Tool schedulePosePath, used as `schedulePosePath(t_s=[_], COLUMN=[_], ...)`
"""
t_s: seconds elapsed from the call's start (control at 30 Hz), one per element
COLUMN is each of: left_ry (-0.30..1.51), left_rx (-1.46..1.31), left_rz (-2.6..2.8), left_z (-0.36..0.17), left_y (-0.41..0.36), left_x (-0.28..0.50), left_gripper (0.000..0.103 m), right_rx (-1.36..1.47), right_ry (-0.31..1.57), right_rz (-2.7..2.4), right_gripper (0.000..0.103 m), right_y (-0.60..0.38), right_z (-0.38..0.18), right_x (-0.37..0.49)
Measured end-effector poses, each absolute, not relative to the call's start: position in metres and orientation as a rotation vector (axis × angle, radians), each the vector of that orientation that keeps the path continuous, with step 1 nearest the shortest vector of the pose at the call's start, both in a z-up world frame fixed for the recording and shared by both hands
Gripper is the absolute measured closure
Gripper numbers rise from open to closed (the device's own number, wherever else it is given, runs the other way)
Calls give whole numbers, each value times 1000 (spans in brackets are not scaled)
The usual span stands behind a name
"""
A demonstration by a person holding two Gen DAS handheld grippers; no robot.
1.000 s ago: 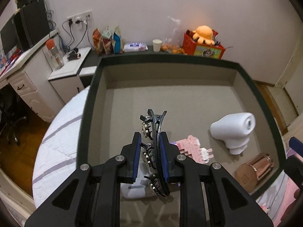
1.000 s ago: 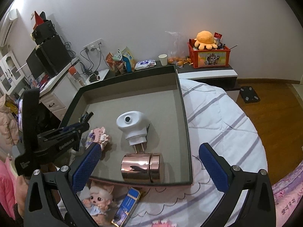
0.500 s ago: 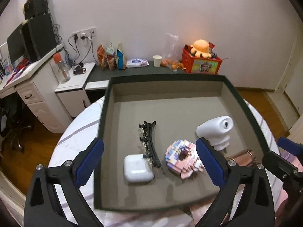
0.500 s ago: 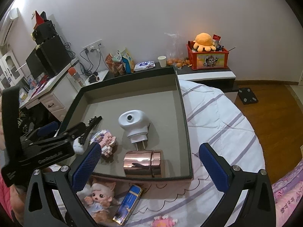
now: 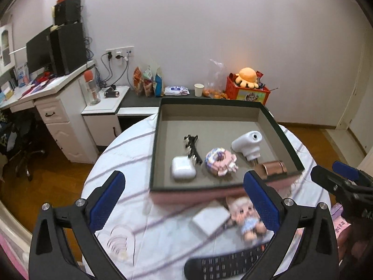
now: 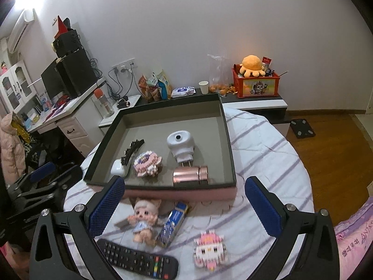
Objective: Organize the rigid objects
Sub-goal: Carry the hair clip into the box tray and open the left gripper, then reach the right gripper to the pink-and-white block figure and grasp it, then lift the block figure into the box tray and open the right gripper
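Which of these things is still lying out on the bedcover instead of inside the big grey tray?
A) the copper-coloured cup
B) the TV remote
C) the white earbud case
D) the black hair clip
B. The TV remote lies on the striped bedcover in front of the tray, near the doll, while the hair clip, earbud case and copper cup all sit inside the tray.
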State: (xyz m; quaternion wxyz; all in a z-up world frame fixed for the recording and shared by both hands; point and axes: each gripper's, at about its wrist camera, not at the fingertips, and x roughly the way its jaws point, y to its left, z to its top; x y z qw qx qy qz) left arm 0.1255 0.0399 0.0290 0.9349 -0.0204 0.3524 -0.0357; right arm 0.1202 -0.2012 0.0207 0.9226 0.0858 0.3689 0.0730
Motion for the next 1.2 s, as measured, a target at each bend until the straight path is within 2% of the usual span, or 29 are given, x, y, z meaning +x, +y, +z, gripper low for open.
schedulePosePath(t_s=[0.43,0.8,0.87,0.93,1.0,1.07,1.13,1.2], left_ry=[810,823,832,839,844,851,858,863], left_rx=[-103,-100,-104,-105,-104,-102,-105,-106], left_rz=[-58,-59,-56,-54,-51,-50,-51,-54], left_z=[-10,-14,-17,-19,-21,-23,-26,-27], left_y=[50,45,46,47,46,47,47,46], left_x=[66,68,72,75,78,80,83,84], left_gripper=[0,0,0,0,0,0,0,0], right_rx=[174,82,65,54,35,16,0,-1], right_ry=[898,930,946,967,992,1002,983,974], right_rz=[54,10,-1,-5,-5,-7,-1,16], right_gripper=[0,1,11,15,25,28,37,59], right_y=[-219,-206,-206,-207,-204,-202,-199,-198], right_z=[-36,-59,-67,-74,-83,-90,-89,-86], right_x=[63,82,89,94,98,99,98,98])
